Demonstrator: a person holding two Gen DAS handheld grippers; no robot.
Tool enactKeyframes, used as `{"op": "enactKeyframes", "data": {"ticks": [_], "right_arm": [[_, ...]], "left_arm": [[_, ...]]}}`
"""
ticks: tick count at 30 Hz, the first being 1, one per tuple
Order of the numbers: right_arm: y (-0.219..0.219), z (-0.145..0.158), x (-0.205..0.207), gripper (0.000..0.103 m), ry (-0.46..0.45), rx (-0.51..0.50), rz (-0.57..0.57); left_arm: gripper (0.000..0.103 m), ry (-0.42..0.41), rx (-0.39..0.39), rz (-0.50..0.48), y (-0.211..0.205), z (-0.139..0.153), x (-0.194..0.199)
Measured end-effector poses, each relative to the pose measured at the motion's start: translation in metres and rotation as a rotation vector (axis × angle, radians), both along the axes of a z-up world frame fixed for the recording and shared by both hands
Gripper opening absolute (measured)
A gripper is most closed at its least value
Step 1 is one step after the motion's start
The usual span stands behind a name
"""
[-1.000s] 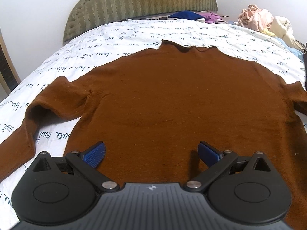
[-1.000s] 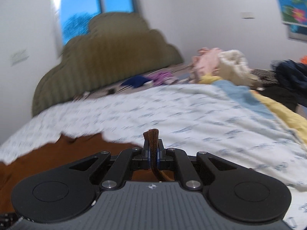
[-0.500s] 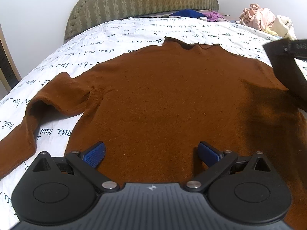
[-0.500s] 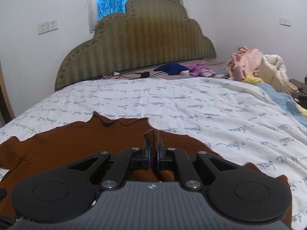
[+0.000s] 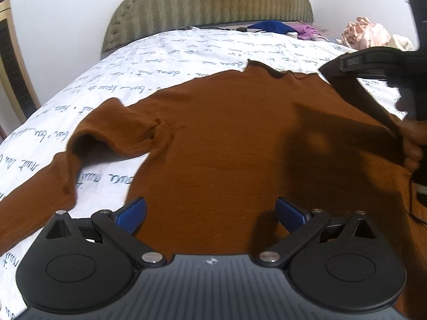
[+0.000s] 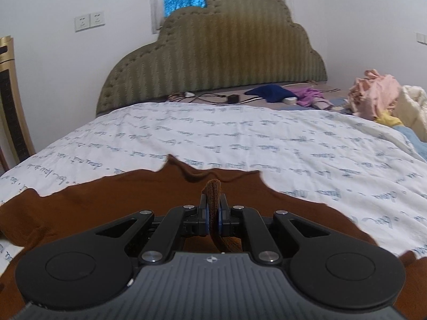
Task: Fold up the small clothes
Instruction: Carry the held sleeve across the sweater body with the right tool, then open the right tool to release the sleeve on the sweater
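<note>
Sweater (image 5: 226,138) fabric, brown knit, is pinched between the blue pads (image 6: 205,220) of the right tool (image 6: 212,220), whose jaws are pressed together on a folded sleeve end (image 6: 212,186) that protrudes upward past the fingertips. In the left wrist view, the right tool (image 5: 347,65) is seen raised at the sweater's right side, with the sleeve drawn up from the shoulder and a shadow cast on the body panel beneath it. The left tool (image 5: 210,210) is held with its jaws spread wide above the lower body panel, and nothing is gripped between its blue pads (image 5: 132,213). The sweater is laid flat on the bed (image 6: 267,138), neck toward the headboard (image 6: 213,61), on a white cover printed with script. The left sleeve (image 5: 88,149) is bent and lies on the cover. A pile of clothes (image 6: 379,93) is seen at the far right of the bed.
</note>
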State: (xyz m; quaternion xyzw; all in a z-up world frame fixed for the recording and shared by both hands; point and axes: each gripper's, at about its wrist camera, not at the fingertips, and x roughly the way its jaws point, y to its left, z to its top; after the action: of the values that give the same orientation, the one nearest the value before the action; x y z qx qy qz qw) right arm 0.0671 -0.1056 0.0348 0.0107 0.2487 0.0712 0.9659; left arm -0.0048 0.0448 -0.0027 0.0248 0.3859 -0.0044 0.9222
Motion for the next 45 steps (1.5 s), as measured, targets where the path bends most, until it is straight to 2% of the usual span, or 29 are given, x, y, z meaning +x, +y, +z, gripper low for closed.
{"op": "enactKeyframes", "data": {"ticks": [13,25,29,31,33,34,36,39,41,43,45], "right_arm": [[0.087,-0.003,0.031,0.012,0.014,0.023,0.154],[0.149,-0.003,0.027,0.012,0.012,-0.008,0.356],[0.154,-0.010,0.029,0.012,0.052,-0.006,0.374],[0.152,-0.015,0.035,0.013,0.108,0.027,0.391],[0.144,-0.016,0.039,0.022,0.166,0.091,0.401],[0.140,-0.015,0.038,0.025,0.175,0.126,0.406],[0.129,-0.008,0.034,0.037,0.166,0.183,0.411],[0.114,0.001,0.026,0.039,0.163,0.255,0.420],[0.108,0.001,0.025,0.039,0.192,0.293,0.422],[0.107,-0.005,0.026,0.039,0.245,0.286,0.410],[0.113,-0.017,0.029,0.040,0.319,0.224,0.390]], "left_arm": [[0.103,0.004,-0.016,0.061,0.029,0.003,-0.007],[0.103,0.019,-0.028,0.091,0.042,-0.001,-0.007],[0.103,0.020,-0.034,0.090,0.043,0.000,-0.009],[0.103,0.016,-0.031,0.090,0.042,0.000,-0.010],[0.103,0.016,-0.031,0.089,0.042,0.001,-0.010],[0.103,0.016,-0.034,0.089,0.043,0.002,-0.010],[0.103,0.012,-0.043,0.092,0.043,0.003,-0.011],[0.103,0.009,-0.054,0.097,0.043,0.005,-0.011],[0.103,0.012,-0.056,0.098,0.041,0.005,-0.010],[0.103,0.011,-0.052,0.097,0.039,0.006,-0.010],[0.103,0.011,-0.044,0.102,0.038,0.006,-0.010]]}}
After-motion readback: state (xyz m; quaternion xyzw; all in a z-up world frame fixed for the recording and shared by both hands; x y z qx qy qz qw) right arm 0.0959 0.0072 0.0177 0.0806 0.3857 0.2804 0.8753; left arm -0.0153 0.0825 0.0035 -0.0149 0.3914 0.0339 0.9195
